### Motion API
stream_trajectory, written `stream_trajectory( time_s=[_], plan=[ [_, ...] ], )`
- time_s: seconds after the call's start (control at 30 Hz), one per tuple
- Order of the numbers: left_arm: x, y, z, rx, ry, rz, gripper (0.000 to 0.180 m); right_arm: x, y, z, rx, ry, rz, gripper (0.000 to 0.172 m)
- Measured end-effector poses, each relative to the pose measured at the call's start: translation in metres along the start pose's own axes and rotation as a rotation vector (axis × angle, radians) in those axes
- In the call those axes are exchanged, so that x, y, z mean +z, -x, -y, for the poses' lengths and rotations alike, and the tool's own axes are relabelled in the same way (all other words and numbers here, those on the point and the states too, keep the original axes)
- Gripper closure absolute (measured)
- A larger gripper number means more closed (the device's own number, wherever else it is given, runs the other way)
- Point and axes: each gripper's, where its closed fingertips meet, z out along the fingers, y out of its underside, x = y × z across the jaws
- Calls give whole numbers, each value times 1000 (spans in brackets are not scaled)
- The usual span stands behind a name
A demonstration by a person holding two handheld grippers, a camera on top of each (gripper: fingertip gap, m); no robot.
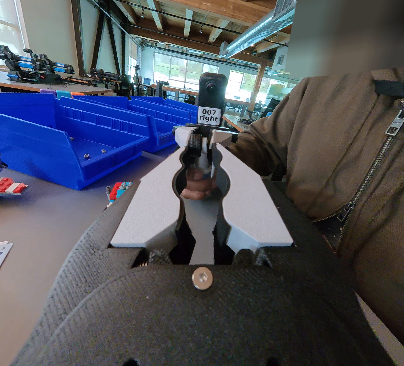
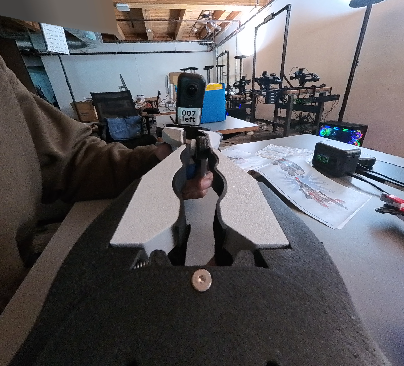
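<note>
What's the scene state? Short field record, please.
left gripper: tips meet the right gripper's, at the same wheel; contact unclear
right gripper: small black toy wheel between its fingertips, appears gripped
left side: blue bins, nearest one holding small metal parts; red and white brick pieces on the table
right side: open picture booklet, black box with green lights
surface: grey table
</note>
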Motion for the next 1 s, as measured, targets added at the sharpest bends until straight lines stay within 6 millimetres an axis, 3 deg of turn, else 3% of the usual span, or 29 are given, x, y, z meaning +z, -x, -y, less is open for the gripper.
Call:
stream_trajectory(
  time_s=[1.0],
  plan=[
    [0, 8, 3, 94, -12, 83, 165, -2, -4, 2, -42, -6, -32, 155]
  ],
)
